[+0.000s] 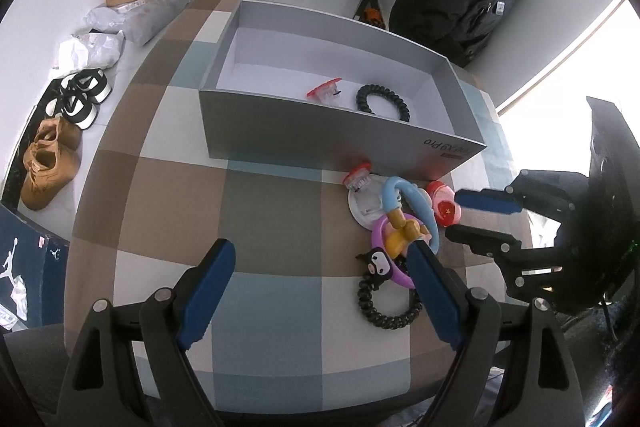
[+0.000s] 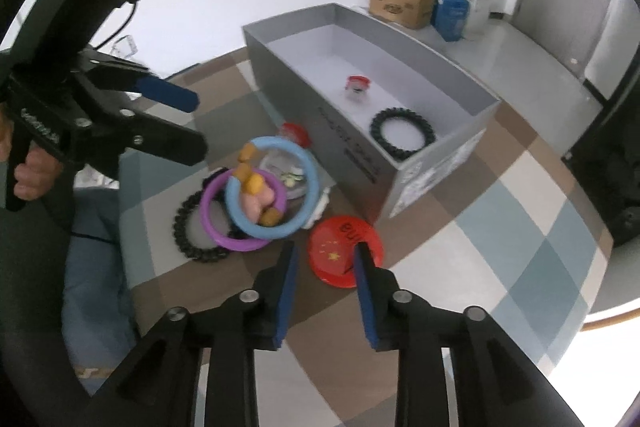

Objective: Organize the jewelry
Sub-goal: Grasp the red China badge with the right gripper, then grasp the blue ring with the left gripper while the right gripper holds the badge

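Nearest you: right gripper, jaws narrowed around the red badge, contact unclear. Left gripper wide apart, empty. Still loose on the checked cloth: blue ring, purple ring, black coil bracelet. Farther, already in the grey box: black bracelet, red clip.

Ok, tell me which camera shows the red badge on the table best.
The right wrist view. There the red badge lies face up just ahead of the right hand-held gripper, nearly its whole disc visible with yellow stars. The left wrist view shows the badge small, at a slant, partly hidden behind the blue ring.
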`<action>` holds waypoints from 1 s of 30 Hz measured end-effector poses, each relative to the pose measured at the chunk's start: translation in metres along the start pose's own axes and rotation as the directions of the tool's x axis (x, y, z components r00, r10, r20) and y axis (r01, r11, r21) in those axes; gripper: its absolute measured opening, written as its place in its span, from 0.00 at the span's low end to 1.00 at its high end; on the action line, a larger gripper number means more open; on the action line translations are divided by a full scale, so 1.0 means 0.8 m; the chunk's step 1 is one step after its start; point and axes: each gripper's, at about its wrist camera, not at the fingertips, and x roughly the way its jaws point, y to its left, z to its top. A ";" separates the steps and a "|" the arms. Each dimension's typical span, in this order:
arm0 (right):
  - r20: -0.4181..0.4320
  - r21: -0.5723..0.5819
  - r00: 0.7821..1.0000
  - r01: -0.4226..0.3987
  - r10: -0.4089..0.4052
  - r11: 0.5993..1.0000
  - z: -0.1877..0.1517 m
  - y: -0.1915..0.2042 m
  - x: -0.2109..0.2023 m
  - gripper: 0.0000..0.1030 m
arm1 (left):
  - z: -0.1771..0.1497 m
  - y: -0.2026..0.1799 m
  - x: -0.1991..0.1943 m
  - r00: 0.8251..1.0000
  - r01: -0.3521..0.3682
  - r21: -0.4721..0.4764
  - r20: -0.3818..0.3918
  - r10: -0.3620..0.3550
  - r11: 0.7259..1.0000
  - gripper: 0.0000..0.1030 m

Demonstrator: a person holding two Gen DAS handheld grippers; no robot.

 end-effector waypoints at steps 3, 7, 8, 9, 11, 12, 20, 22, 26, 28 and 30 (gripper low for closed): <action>-0.018 0.017 0.999 0.033 -0.032 0.999 0.001 -0.007 0.012 0.40 | 0.000 -0.001 0.001 1.000 -0.004 0.004 -0.003 0.004 1.000 0.82; -0.021 0.045 0.999 0.036 -0.035 0.998 0.007 -0.018 0.019 0.41 | -0.001 -0.001 0.001 1.000 -0.010 0.007 -0.005 0.010 1.000 0.82; -0.023 0.047 0.999 0.039 -0.038 0.998 0.011 -0.020 0.023 0.42 | -0.001 -0.001 0.001 1.000 -0.009 0.007 -0.005 0.009 1.000 0.82; -0.021 0.045 0.999 0.044 -0.043 0.998 0.015 -0.022 0.025 0.42 | -0.001 -0.002 0.001 1.000 -0.009 0.007 -0.004 0.009 1.000 0.82; -0.023 0.042 0.998 0.051 -0.050 0.998 0.018 -0.022 0.026 0.40 | -0.001 -0.003 0.000 1.000 -0.007 0.010 0.003 0.006 1.000 0.82; -0.023 0.045 0.998 0.055 -0.054 0.997 0.019 -0.020 0.026 0.40 | -0.001 -0.003 -0.001 1.000 -0.005 0.013 0.008 0.005 1.000 0.82; -0.003 0.072 0.998 0.069 -0.069 0.995 0.019 0.001 0.020 0.40 | 0.000 -0.021 -0.010 0.998 0.037 0.066 0.043 -0.040 0.997 0.82; 0.014 0.097 0.997 0.078 -0.080 0.992 0.017 0.001 0.009 0.40 | -0.001 -0.032 -0.011 0.997 0.037 0.106 0.057 -0.043 0.994 0.82; 0.035 0.152 0.996 0.079 -0.085 0.985 0.009 -0.006 -0.009 0.40 | -0.001 -0.052 -0.008 0.996 -0.004 0.171 0.083 -0.011 0.985 0.82; 0.035 0.186 0.996 0.079 -0.087 0.979 0.004 -0.014 -0.013 0.40 | 0.000 -0.060 -0.002 0.996 -0.033 0.199 0.088 0.016 0.979 0.82; 0.035 0.215 0.995 0.087 -0.097 0.973 -0.005 -0.026 -0.018 0.40 | -0.002 -0.067 0.006 0.997 -0.045 0.221 0.075 0.029 0.974 0.82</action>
